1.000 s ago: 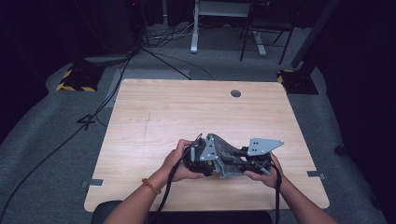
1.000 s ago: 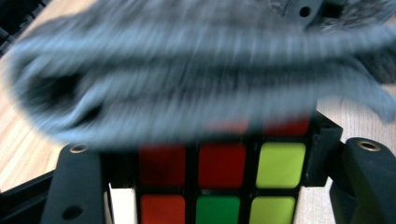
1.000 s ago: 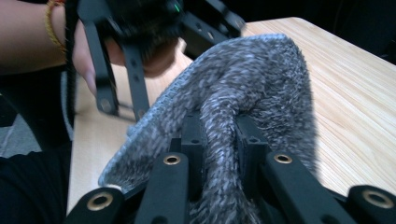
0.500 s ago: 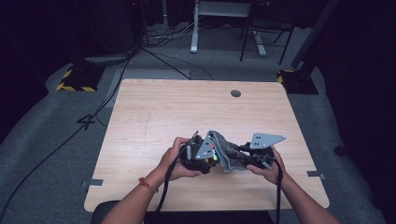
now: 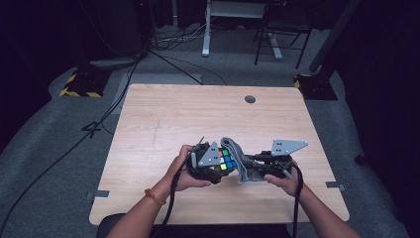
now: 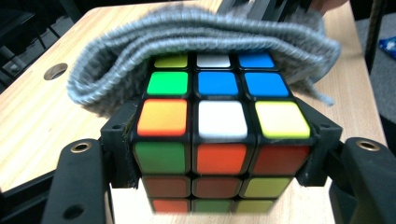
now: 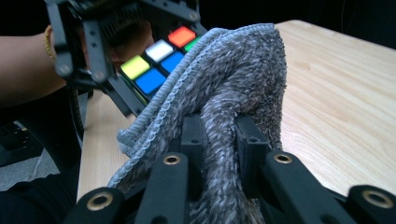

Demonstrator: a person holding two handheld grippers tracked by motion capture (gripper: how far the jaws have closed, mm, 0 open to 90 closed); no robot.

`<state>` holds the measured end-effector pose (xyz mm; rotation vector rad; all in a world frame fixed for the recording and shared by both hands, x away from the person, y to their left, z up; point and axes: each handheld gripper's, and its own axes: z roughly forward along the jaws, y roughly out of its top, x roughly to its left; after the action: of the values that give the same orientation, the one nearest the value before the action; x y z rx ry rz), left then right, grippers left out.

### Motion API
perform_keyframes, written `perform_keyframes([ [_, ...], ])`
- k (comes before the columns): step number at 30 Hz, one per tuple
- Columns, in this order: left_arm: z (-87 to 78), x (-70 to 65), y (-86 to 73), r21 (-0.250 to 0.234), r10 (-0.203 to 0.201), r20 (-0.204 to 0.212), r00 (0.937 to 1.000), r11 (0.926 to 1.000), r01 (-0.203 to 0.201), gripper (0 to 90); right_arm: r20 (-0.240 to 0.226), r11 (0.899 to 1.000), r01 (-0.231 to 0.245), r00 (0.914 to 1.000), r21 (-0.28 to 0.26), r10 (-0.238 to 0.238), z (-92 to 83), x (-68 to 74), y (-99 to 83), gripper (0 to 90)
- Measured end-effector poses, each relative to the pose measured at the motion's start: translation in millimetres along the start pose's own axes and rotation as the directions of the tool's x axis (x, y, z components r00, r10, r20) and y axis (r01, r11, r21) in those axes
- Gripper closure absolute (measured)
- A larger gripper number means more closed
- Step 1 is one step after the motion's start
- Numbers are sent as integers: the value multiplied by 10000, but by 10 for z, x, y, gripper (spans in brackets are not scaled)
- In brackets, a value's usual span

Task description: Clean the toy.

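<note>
The left gripper (image 6: 219,154) clamps a cube (image 6: 219,121) by its sides; the right gripper (image 7: 219,140) pinches a grey cloth (image 7: 233,88), draped over the cube's far edge, above the table (image 5: 173,119).

No word, number, brand or label can be read anywhere in these views. The nearest thing to a sign is the yellow-and-black hazard striping (image 5: 78,92) on the low block on the floor, at about ten o'clock from the table (image 5: 163,119). The cube (image 6: 219,140) carries plain coloured stickers with no lettering or logo, and the grey cloth (image 7: 233,84) bears no tag.
</note>
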<state>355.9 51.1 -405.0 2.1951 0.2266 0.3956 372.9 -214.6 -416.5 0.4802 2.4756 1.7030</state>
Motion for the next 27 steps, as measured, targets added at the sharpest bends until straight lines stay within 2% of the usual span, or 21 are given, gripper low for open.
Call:
perform_keyframes([
  [6, 106, -46, 6, 570, 321, -61, 9995, 9979, -317, 329, 155, 9994, 348, 9993, -40, -347, -27, 64, 39, 775],
  [9, 116, -44, -6, 602, 309, 29, 9995, 9977, -310, 330, 239, 9986, 518, 9984, -39, -517, -15, 104, 59, 775],
  [13, 68, -6, 3, 263, 206, 138, 9997, 9994, -209, 332, 484, 9982, 573, 9971, 163, -580, -9, 89, 53, 774],
  [16, 1, 2, 30, 9, 224, 114, 9997, 9997, -225, 333, 950, 9957, 606, 9932, 697, -671, 25, 44, 7, 773],
  [19, -39, 1, 36, -41, 275, 24, 9996, 9996, -275, 332, 981, 9940, 482, 9935, 980, -579, 71, 13, -31, 773],
  [24, -88, 36, 29, -296, 131, -1, 9999, 9995, -131, 332, 1100, 9887, 454, 9920, 1429, -615, 132, -4, -73, 773],
  [27, -100, 38, 27, -358, 93, -1, 10000, 9993, -93, 333, 924, 9910, 286, 9949, 1304, -408, 139, -23, -89, 774],
])
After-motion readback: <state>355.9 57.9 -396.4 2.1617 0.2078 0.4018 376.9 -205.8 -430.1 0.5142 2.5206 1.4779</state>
